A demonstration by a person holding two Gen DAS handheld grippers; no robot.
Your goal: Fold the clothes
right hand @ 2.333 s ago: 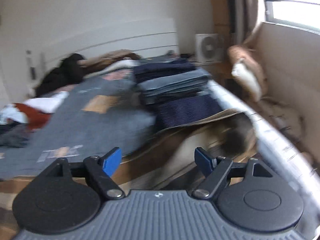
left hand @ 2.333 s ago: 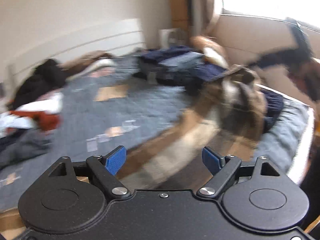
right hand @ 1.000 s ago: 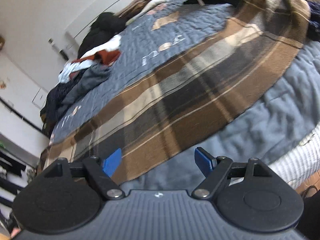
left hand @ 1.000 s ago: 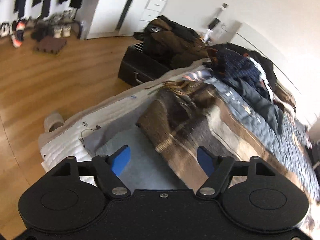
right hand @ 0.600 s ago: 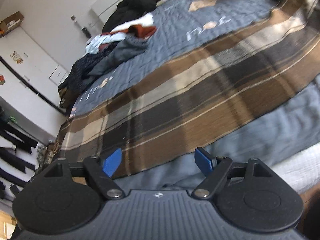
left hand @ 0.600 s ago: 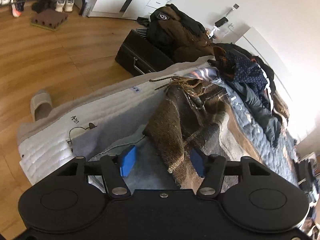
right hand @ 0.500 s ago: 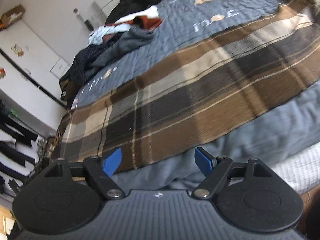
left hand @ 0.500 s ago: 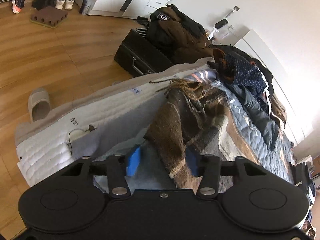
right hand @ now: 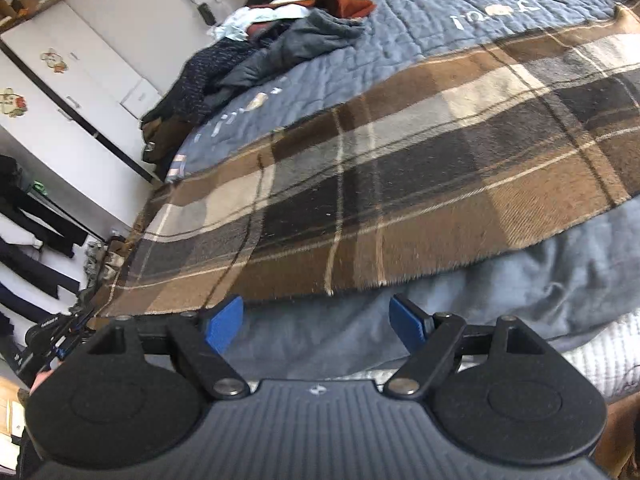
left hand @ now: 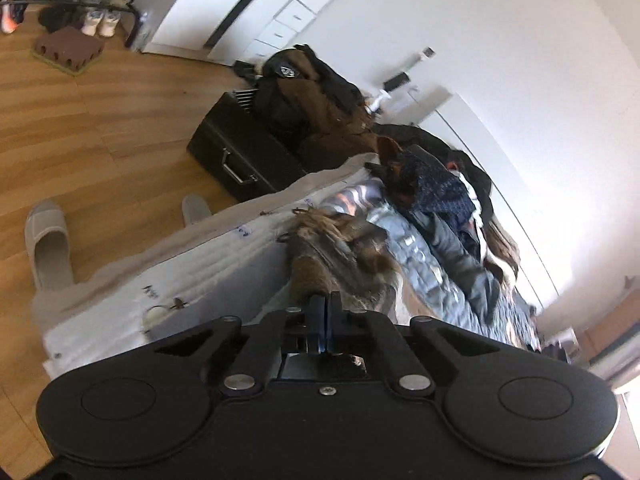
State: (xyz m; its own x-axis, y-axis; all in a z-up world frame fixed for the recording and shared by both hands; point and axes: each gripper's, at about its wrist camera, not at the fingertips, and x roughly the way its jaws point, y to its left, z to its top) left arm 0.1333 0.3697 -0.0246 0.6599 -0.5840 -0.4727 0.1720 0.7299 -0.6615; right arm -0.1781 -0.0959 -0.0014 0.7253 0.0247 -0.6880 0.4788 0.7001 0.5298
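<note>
A brown, grey and cream plaid scarf [right hand: 400, 184] lies spread along the near side of the bed. In the left wrist view its fringed end [left hand: 320, 252] bunches up at the bed's corner, and my left gripper [left hand: 325, 320] is shut on that corner of the plaid scarf. In the right wrist view my right gripper [right hand: 316, 324] stands open just short of the scarf's long near edge, over the blue-grey quilt [right hand: 520, 292], with nothing between its fingers.
A heap of unfolded clothes [right hand: 280, 40] lies at the far side of the bed, seen too in the left wrist view [left hand: 440, 196]. Beside the bed stand a black case [left hand: 236, 152] with jackets on it and slippers [left hand: 48, 244] on the wood floor. White wardrobes [right hand: 60, 92] line the wall.
My left gripper closed on the scarf's corner, and that end has bunched up. My right gripper slid leftward along the scarf's near edge, staying open.
</note>
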